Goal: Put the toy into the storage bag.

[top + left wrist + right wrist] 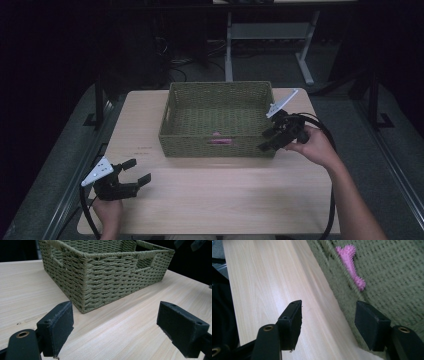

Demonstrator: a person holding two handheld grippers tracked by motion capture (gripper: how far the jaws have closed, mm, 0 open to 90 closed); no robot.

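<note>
A pink bone-shaped toy (351, 266) lies inside a green woven basket (218, 142) on a wooden table (210, 195). The right gripper (266, 139), jaws apart and empty, hangs over the basket's front right corner. The left gripper (136, 172) rests near the table's front left corner, wide open and empty.

No text, label, brand, number or sign can be read; the one candidate is a small dark mark (145, 148) on the desk (210, 195) left of the basket (217, 95), too small and blurred to make out.
</note>
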